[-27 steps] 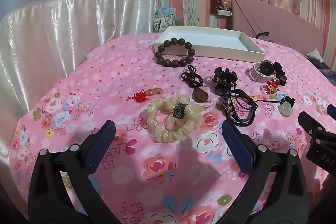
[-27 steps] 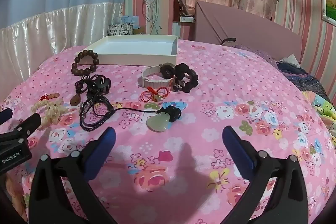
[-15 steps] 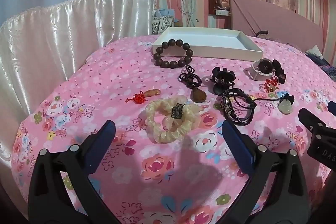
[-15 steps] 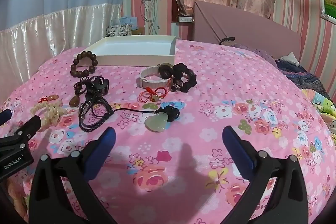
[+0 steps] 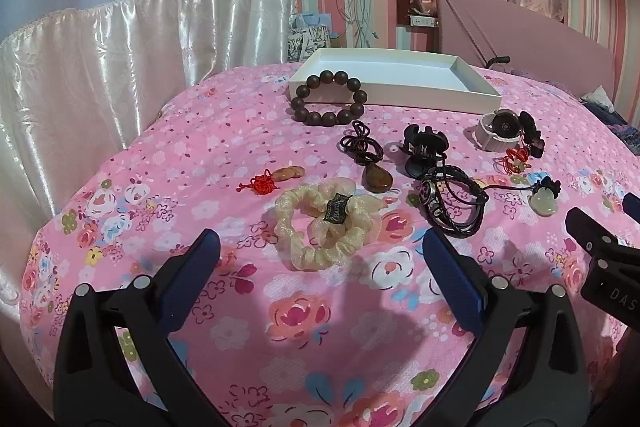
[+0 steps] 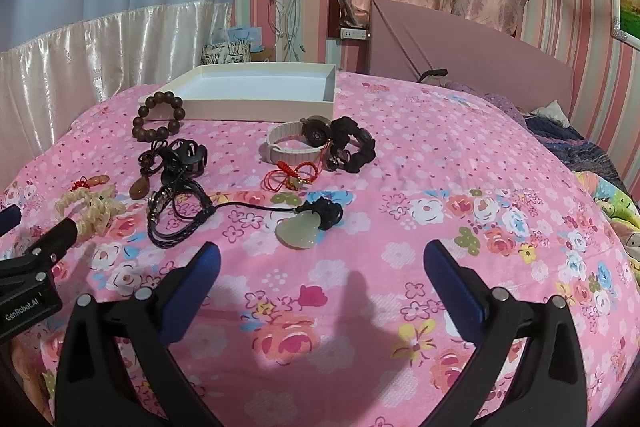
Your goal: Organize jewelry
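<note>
Left wrist view: left gripper spread wide, gripping nothing, above floral bedspread. Cream scrunchie just beyond fingertips; wooden bead bracelet touching white tray, far.

Right wrist view: right gripper likewise released, empty. Jade pendant near, slightly left of centre; tray far.

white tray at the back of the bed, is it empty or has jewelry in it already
Empty. The shallow white cardboard tray shows only bare floor in both views; the dark brown wooden bead bracelet lies outside, against its front wall.
</note>
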Demonstrator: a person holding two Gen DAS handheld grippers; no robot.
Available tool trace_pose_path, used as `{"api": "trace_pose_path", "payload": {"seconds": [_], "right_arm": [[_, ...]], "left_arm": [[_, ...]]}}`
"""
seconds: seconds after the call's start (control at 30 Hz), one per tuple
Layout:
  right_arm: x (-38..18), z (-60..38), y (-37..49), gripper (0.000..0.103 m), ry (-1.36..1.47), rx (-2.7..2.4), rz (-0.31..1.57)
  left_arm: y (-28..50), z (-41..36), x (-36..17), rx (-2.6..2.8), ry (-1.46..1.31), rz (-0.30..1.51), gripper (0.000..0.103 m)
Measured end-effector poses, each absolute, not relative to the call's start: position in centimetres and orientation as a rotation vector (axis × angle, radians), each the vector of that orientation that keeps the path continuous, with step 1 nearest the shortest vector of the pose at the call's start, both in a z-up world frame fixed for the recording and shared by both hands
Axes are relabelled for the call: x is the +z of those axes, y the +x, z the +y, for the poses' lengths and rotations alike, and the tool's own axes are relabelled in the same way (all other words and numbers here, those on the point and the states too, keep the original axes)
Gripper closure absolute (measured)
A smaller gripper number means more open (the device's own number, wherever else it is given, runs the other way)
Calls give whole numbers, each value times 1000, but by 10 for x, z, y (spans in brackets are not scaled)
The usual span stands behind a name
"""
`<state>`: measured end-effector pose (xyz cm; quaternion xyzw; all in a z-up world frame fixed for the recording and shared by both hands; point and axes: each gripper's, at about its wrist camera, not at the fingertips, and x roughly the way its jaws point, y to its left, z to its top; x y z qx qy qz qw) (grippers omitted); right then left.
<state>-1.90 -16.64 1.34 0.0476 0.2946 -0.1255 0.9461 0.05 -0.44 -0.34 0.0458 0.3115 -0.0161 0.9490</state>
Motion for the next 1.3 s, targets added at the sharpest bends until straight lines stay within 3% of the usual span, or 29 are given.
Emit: {"api": "trace_pose_path", "payload": {"seconds": [1.3], "right_arm": [[13,-162,-15,2,86,-260,608]], "left_arm": [[0,-6,-3,-33,101,637,3]]}}
